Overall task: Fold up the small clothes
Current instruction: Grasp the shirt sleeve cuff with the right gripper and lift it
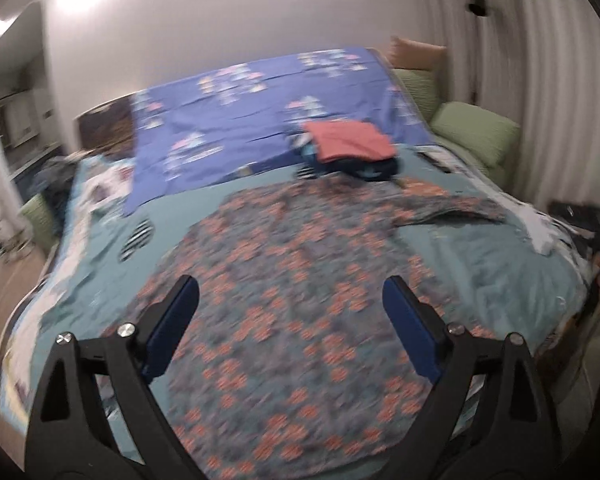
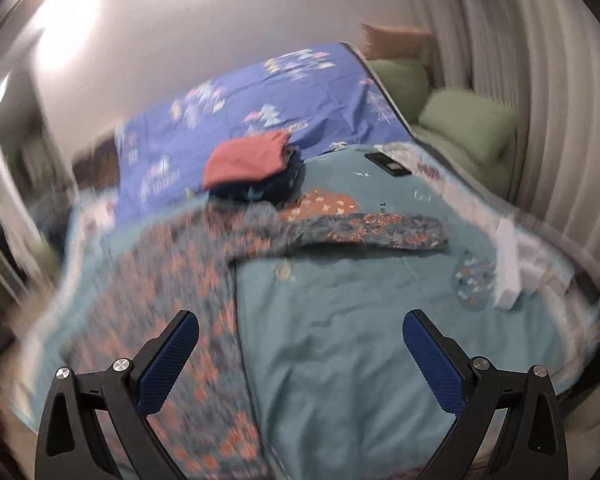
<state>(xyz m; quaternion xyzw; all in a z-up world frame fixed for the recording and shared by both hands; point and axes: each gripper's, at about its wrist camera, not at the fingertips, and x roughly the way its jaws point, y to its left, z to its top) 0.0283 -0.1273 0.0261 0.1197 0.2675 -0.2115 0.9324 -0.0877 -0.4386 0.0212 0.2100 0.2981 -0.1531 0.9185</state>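
A grey garment with an orange flower print (image 1: 284, 280) lies spread flat on the teal bedcover (image 1: 480, 256), one sleeve stretched out to the right (image 2: 380, 228). My left gripper (image 1: 292, 292) hovers over the garment's body, open, nothing between its blue pads (image 1: 176, 320). My right gripper (image 2: 300, 328) is open too, above the bare bedcover (image 2: 340, 340) just right of the garment's edge (image 2: 204, 320). Behind the garment sits a pile of folded clothes with a coral-red piece (image 1: 350, 140) on top of dark blue ones (image 2: 260, 188).
A purple-blue sheet (image 1: 240, 120) covers the far half of the bed. Green pillows (image 1: 476, 132) lie at the right by the curtain. A dark phone-like slab (image 2: 388, 164) and white items (image 2: 512, 276) rest on the right side. Loose clothes (image 1: 56, 184) sit at the left edge.
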